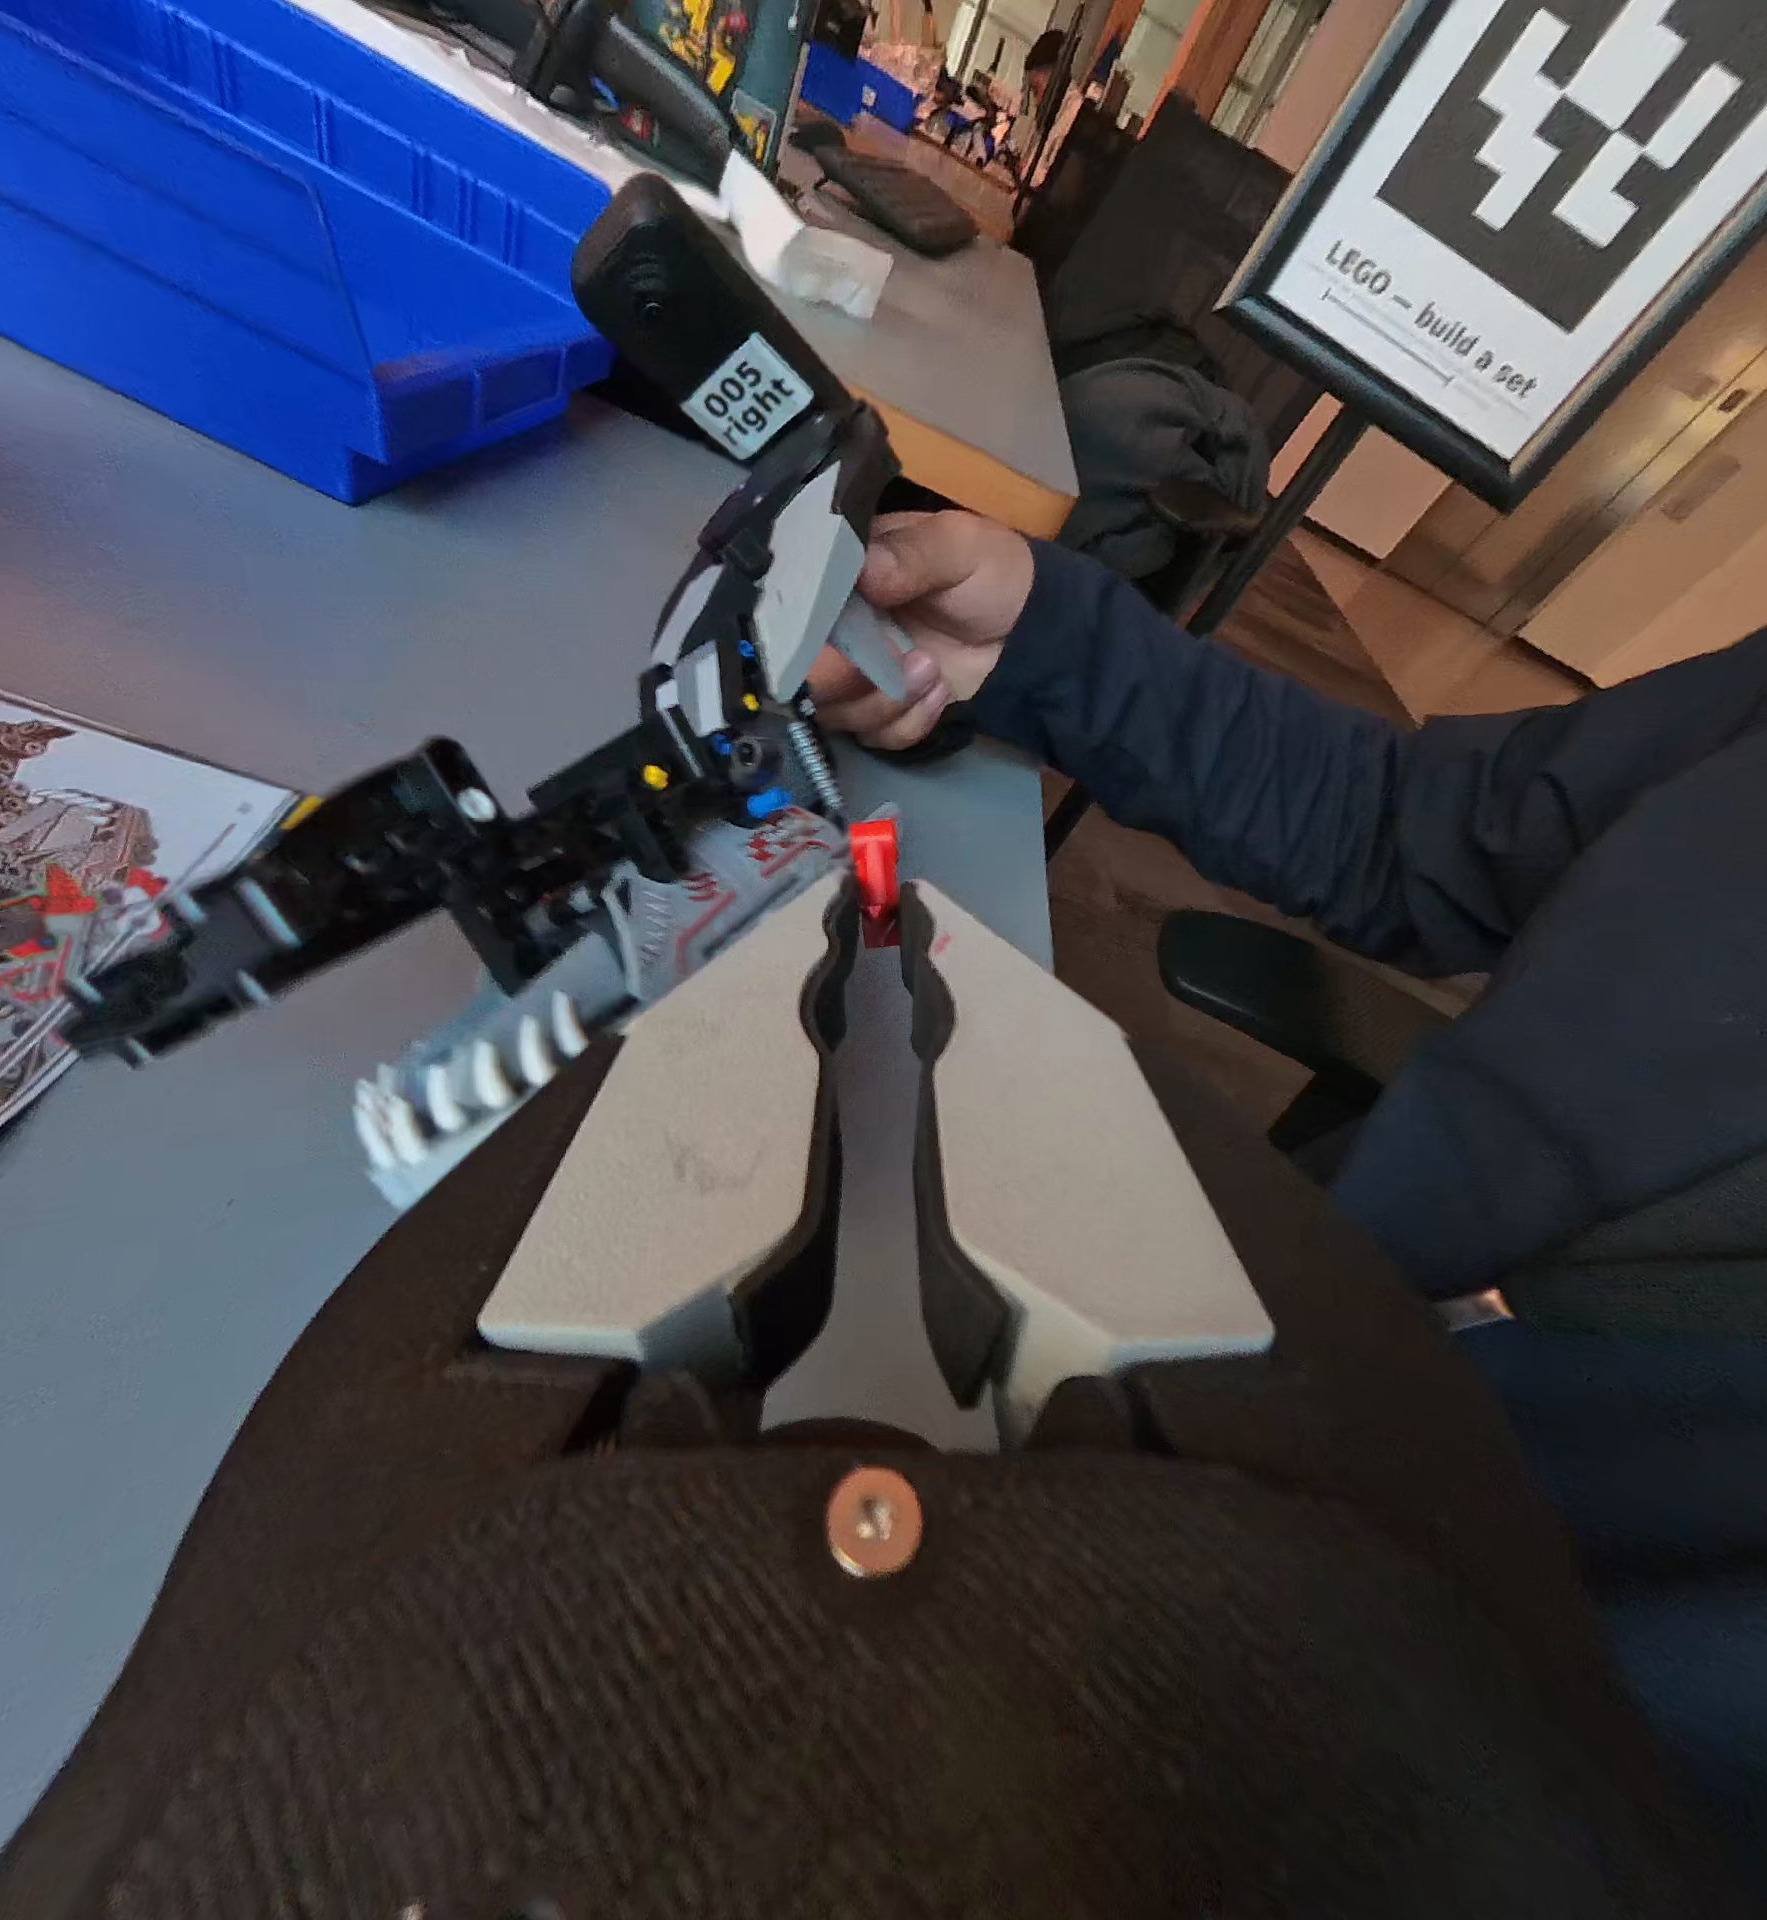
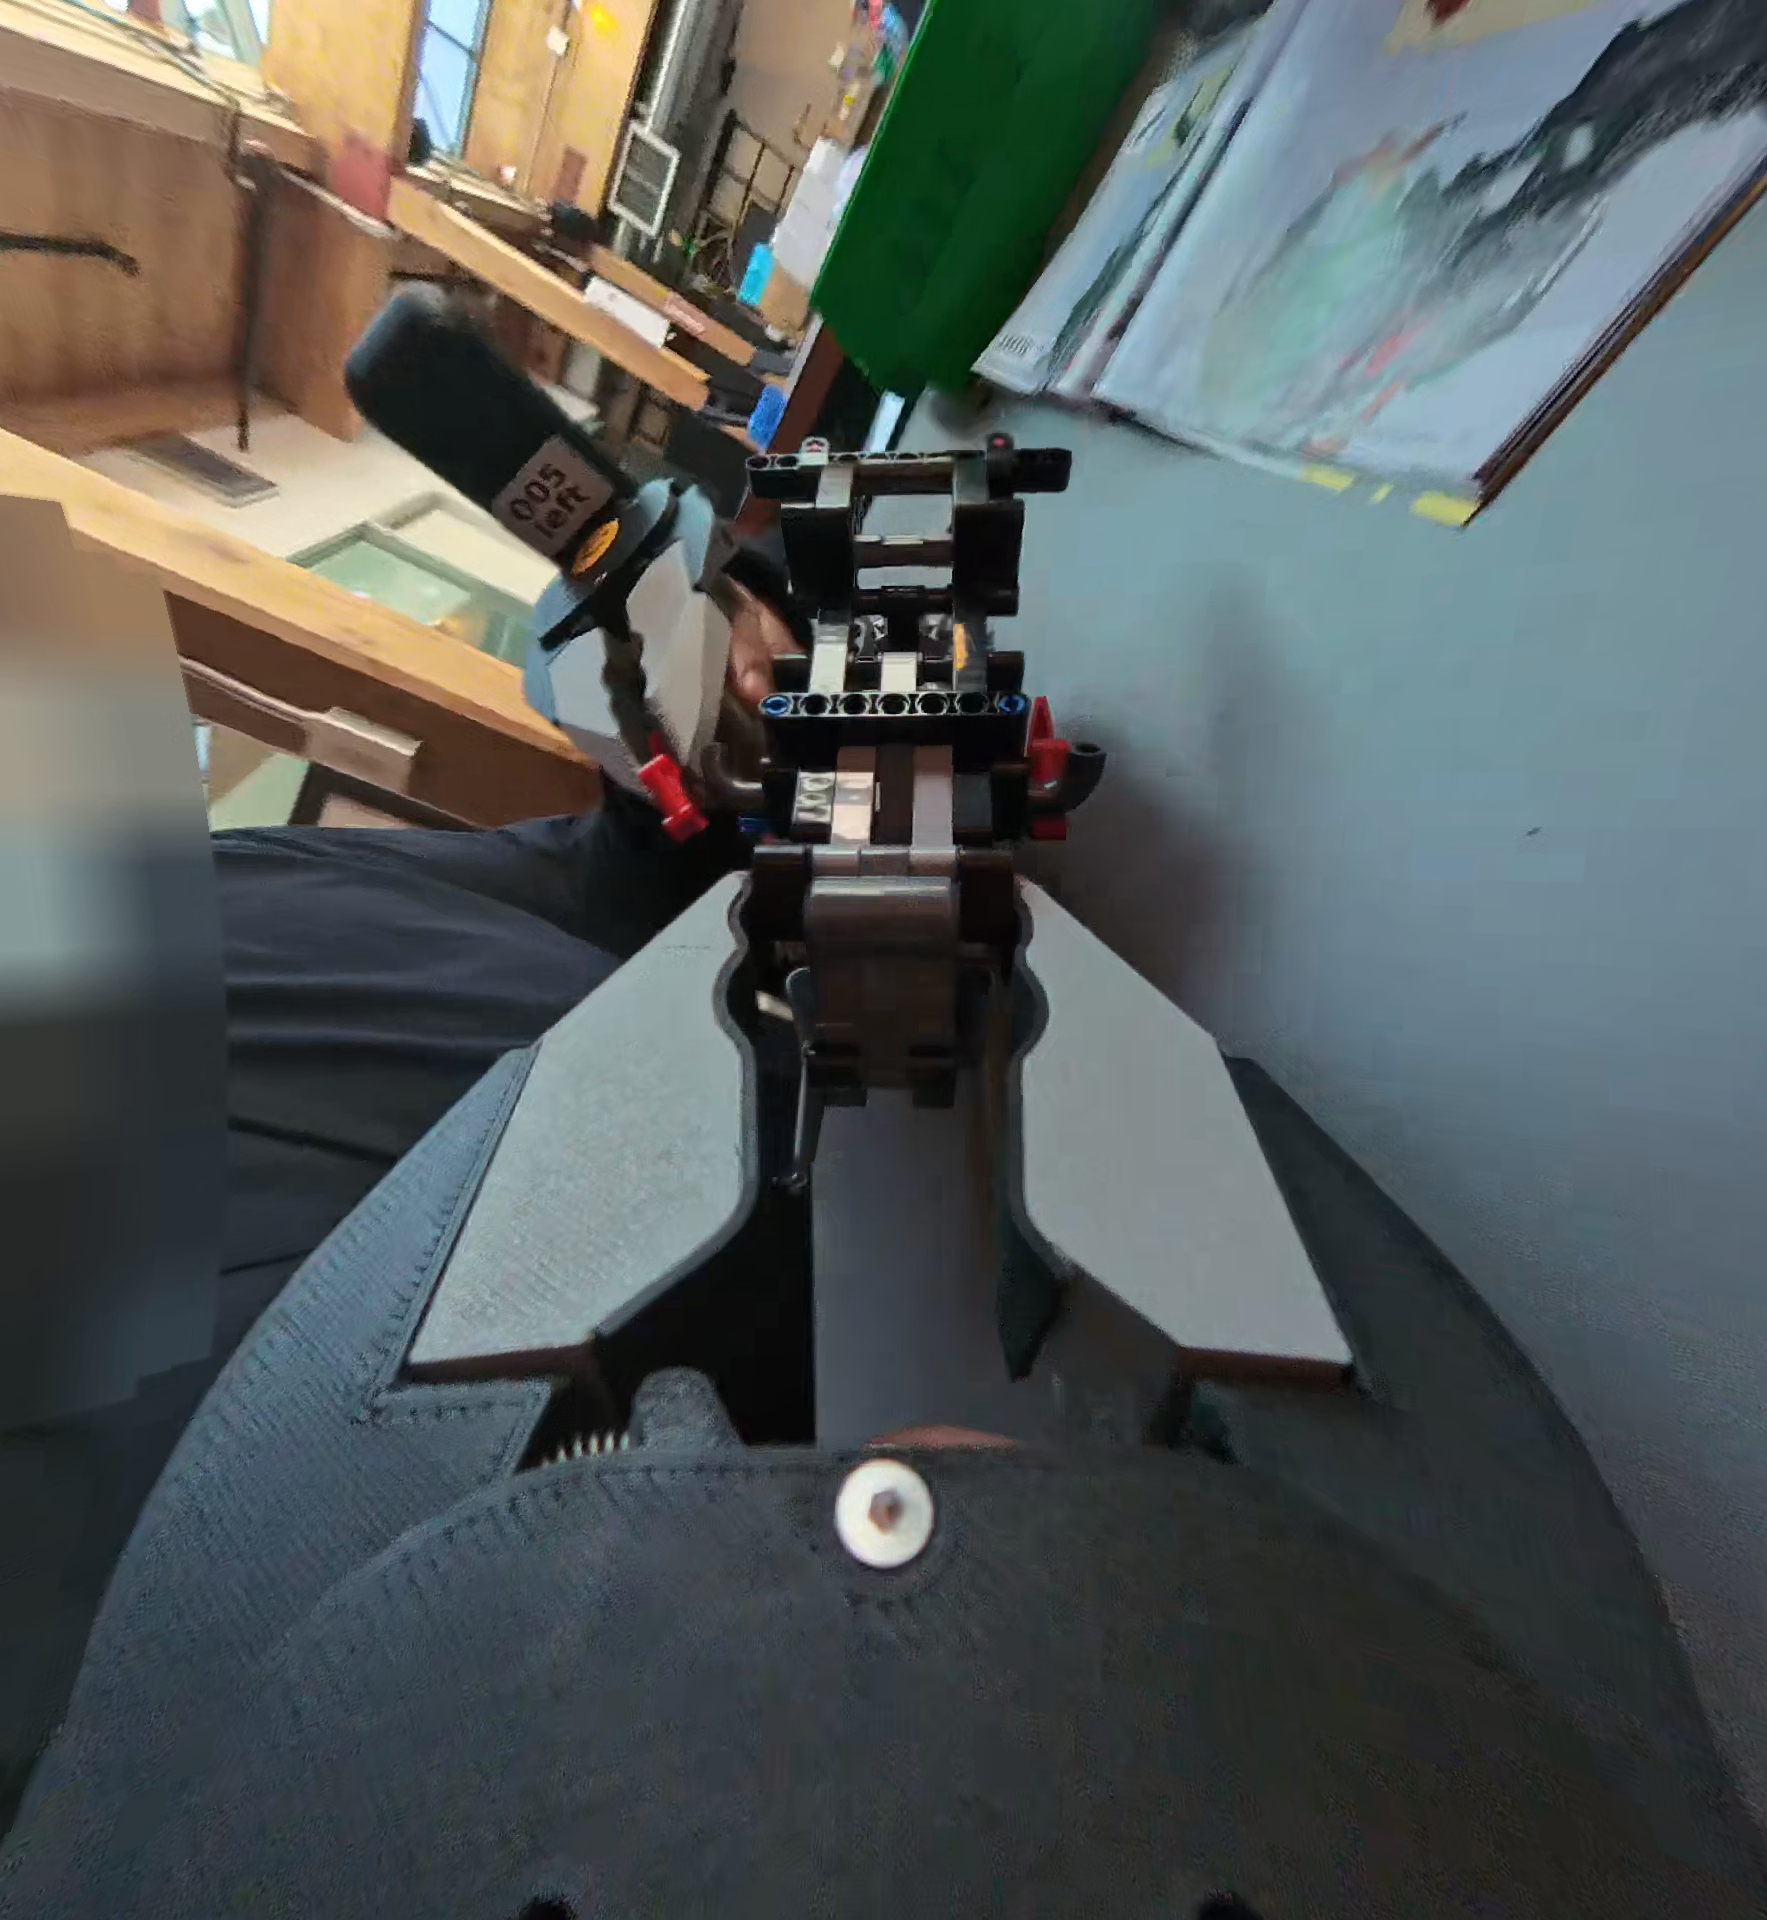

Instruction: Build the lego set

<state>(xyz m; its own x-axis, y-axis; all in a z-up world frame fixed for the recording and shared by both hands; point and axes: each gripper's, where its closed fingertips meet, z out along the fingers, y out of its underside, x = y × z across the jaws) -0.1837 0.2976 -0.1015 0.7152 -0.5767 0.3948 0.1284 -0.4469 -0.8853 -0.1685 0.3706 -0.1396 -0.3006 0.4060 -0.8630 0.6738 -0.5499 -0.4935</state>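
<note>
holding the half-built lego model [image 2: 894, 748] by one end, the right gripper [image 2: 879, 977] has its jaws closed on the grey and black block at that end, and the long black frame reaches away from it over the grey bench [image 1: 235, 623], near the bench's edge on the person's side. whether the far end rests on the bench or hangs just above it cannot be told. the left gripper [image 1: 874, 914] pinches a small red piece [image 1: 874, 868] at its fingertips and holds it right beside the model's flank, where a like red piece already sits on the opposite side. an instruction booklet [image 1: 17, 894] lies flat toward the left edge of the bench, and a blue bin [image 1: 235, 260] stands farther back. the model looks light and stiff along its beams, yet it is pinned together, so a twist or a hard squeeze could pop a joint; the solid end block is likely the safest place to hold it, as now. the red piece is tiny, hard and smooth, probably apt to slip or rotate, so it is best held square across its flat sides and pressed straight in.
</note>
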